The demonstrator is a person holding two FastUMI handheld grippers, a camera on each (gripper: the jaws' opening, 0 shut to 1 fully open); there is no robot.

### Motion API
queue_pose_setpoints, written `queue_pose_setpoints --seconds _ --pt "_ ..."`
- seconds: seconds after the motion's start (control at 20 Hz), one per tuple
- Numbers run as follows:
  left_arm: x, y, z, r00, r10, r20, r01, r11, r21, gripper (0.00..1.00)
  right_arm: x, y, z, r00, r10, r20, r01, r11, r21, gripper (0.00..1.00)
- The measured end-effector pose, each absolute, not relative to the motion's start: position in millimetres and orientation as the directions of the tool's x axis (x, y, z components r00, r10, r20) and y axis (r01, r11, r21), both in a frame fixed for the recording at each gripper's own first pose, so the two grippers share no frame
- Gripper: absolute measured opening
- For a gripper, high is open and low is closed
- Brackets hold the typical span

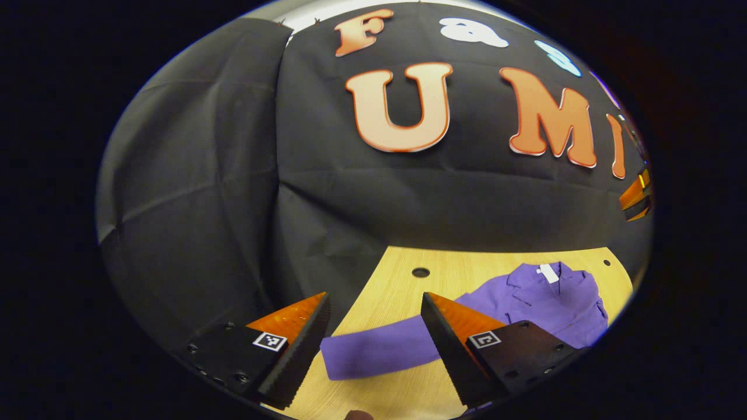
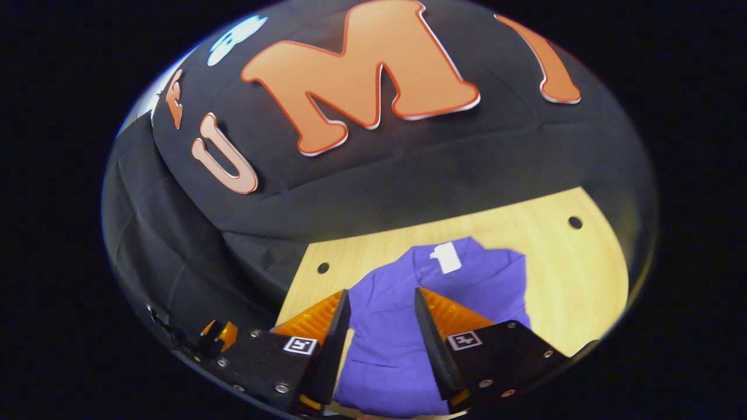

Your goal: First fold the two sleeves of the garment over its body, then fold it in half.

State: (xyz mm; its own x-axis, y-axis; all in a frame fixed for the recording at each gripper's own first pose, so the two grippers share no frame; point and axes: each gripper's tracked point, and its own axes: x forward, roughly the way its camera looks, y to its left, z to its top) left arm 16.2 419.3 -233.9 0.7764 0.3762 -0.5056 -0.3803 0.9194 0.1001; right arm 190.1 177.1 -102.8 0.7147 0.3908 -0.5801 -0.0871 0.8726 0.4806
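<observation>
**On the wooden table: purple shirt, one sleeve stretched out**

Low and right of centre in the left gripper view, lying flat on the wooden table: a purple shirt, collar toward the black cloth wall, white tag at the neck. Stretched from its body toward the lower middle of the frame: one sleeve, cuff end between the two fingers of the left gripper as seen from above. Spread wide, pinching nothing; cannot tell whether touching the cloth. At the far right edge of that frame, an orange part of the other gripper.

Lower centre of the right gripper view: same shirt, tag just above the middle. Right gripper held over the shirt's body, also spread apart, purple fabric visible in the gap, nothing clamped. Round holes in the tabletop near its back edge.
</observation>
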Motion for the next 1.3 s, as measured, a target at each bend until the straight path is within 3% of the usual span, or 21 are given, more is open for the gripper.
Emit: queue_pose_setpoints --seconds 0.1,0.15,0.25,0.4,0.55,0.75,0.85,0.9,0.95,1.3 --pt "19.5 429.7 -255.0 0.726 0.357 -0.588 -0.397 0.915 0.065 0.97 188.1 156.4 -92.9 0.77 0.318 -0.554 -0.074 0.906 0.417 0.7" --pt "20.7 433.7 -265.2 0.698 0.347 -0.627 -0.405 0.913 0.055 0.97 187.1 147.6 -87.9 0.79 0.291 -0.539 -0.066 0.915 0.397 0.88" --pt "22.2 440.7 -285.0 0.649 0.325 -0.688 -0.406 0.913 0.048 0.98 182.3 132.9 -77.7 0.821 0.255 -0.51 -0.058 0.927 0.371 0.93" --pt "21.2 443.6 -312.2 0.558 0.264 -0.787 -0.403 0.915 0.022 0.98 170.6 110.1 -60.5 0.862 0.201 -0.466 -0.048 0.947 0.319 0.95" --pt "5.1 448.1 -346.9 0.404 0.185 -0.896 -0.433 0.901 -0.009 0.98 157.8 90.0 -48.0 0.896 0.158 -0.415 -0.041 0.96 0.276 0.95" --pt "-11.0 443.8 -386.9 0.244 0.065 -0.968 -0.504 0.861 -0.069 0.99 134.0 64.7 -36.8 0.918 0.121 -0.378 -0.018 0.964 0.267 0.95" --pt "-20.0 449.0 -401.8 0.189 0.042 -0.981 -0.512 0.857 -0.062 0.98 123.4 49.8 -32.4 0.93 0.091 -0.356 -0.004 0.971 0.239 0.95" --pt "-23.9 453.7 -408.2 0.163 0.037 -0.986 -0.514 0.856 -0.053 0.98 118.3 44.8 -29.3 0.935 0.076 -0.345 0.002 0.976 0.22 1.0" --pt "-24.0 453.6 -413.3 0.144 0.03 -0.989 -0.515 0.856 -0.049 0.98 113.9 39.8 -27.6 0.94 0.064 -0.336 0.006 0.979 0.203 0.95" --pt "-36.9 480.5 -445.4 0.038 0.036 -0.999 -0.529 0.849 0.01 0.97 75.3 25.9 -25.7 0.942 0.016 -0.335 0.042 0.986 0.164 0.95"
